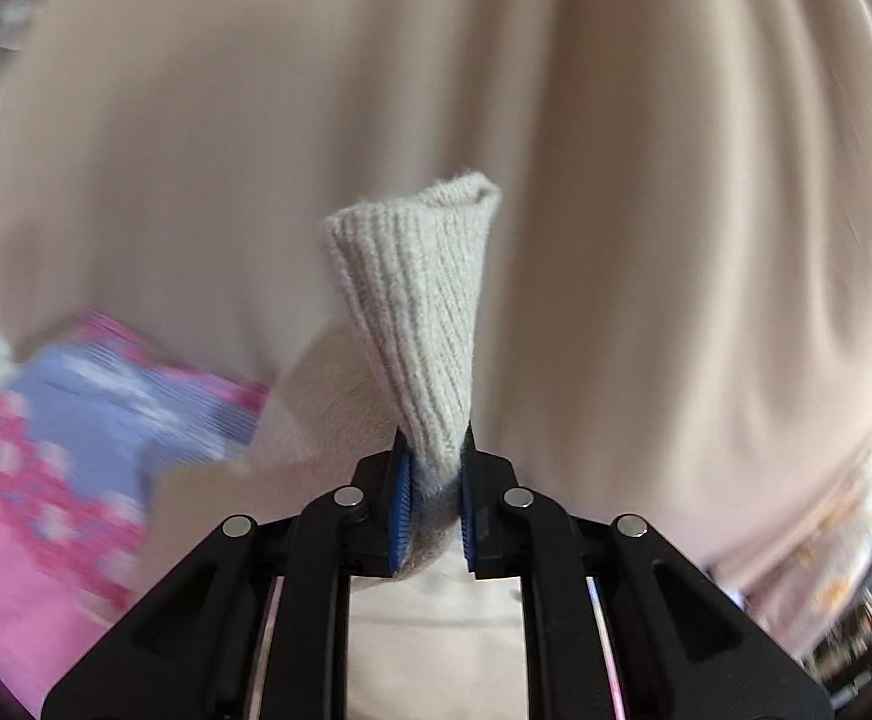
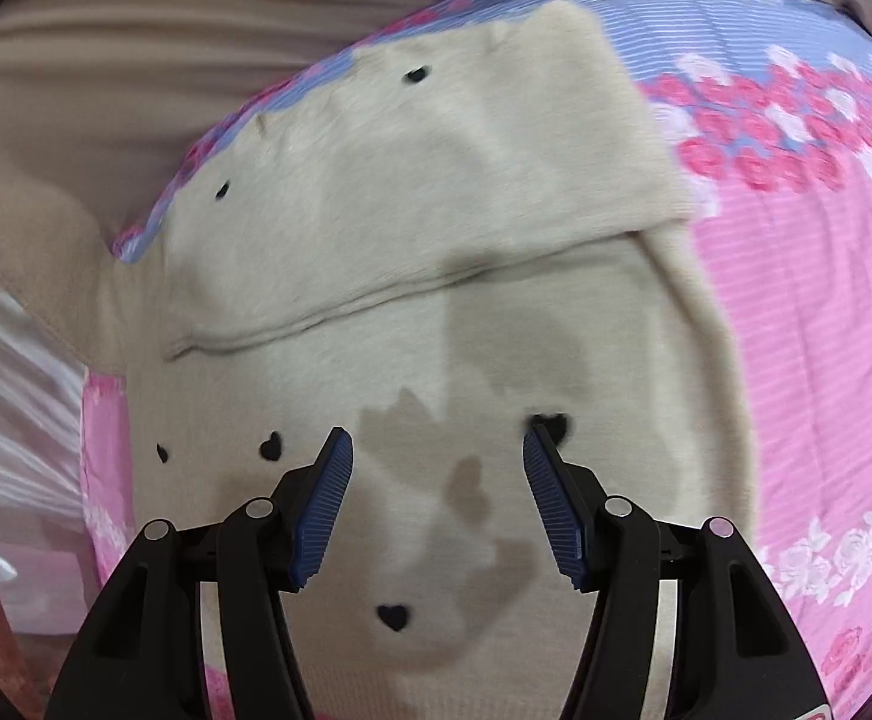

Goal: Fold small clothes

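The left tongs (image 1: 434, 480) are clamped on a ribbed cream cuff (image 1: 417, 312), which stands up from between the blue pads (image 1: 402, 498) and flares open at its far end. Only the left wrist view shows this grip. Beyond the cuff that view is filled with blurred beige fabric (image 1: 646, 180), too smeared to tell what it is. To the left of the tongs lies a patch of pink and blue flowered cloth (image 1: 63, 432), also blurred.

The right wrist view gives what the left cannot: the cream sweater (image 2: 436, 228) spread on the flowered cloth (image 2: 796, 300), dotted with small black hearts (image 2: 270, 447). A folded-over panel lies across its far part, its edge running as a seam line ahead of the tongs. The right tongs (image 2: 437, 450) stand wide apart with nothing between them, just above the sweater's near part; whether the tips touch the knit cannot be told. One heart sits just left of the left fingertip, another is half hidden behind the right one. Grey shadow patches fall on the knit between the fingers.

At the far left of this view a cream sleeve (image 2: 33, 252) rises away from the sweater's body and is cut off by the frame edge. The near hem of the sweater is hidden behind the tongs' black frame.
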The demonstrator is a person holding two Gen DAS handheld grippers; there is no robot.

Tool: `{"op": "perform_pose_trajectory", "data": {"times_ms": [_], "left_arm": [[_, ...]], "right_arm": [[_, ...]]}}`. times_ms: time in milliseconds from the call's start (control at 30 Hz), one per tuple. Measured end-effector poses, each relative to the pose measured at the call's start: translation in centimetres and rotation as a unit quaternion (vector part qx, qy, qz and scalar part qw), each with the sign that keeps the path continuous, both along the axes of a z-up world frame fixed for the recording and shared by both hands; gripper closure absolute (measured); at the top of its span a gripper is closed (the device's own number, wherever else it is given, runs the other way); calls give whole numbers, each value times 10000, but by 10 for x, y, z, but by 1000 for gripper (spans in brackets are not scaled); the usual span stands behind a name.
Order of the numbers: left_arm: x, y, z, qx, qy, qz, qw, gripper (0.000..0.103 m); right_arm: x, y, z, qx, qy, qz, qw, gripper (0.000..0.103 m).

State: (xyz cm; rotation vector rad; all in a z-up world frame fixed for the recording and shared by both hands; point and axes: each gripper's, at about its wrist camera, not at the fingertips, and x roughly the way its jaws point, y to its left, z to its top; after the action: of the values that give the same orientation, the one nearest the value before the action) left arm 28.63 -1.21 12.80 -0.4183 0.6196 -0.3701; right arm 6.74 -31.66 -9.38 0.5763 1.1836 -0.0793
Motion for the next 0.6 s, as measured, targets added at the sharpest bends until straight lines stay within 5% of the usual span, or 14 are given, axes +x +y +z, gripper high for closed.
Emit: {"op": "perform_pose_trajectory", "data": {"times_ms": [233, 600], "left_arm": [[-12, -107, -30, -210, 604, -710, 9954, 91], [-46, -69, -40, -164, 691, -333, 9969, 91]], "right_arm": [[-27, -42, 4, -242, -102, -380, 9989, 45], [-9, -70, -1, -315, -191, -451, 9983, 44]]}}
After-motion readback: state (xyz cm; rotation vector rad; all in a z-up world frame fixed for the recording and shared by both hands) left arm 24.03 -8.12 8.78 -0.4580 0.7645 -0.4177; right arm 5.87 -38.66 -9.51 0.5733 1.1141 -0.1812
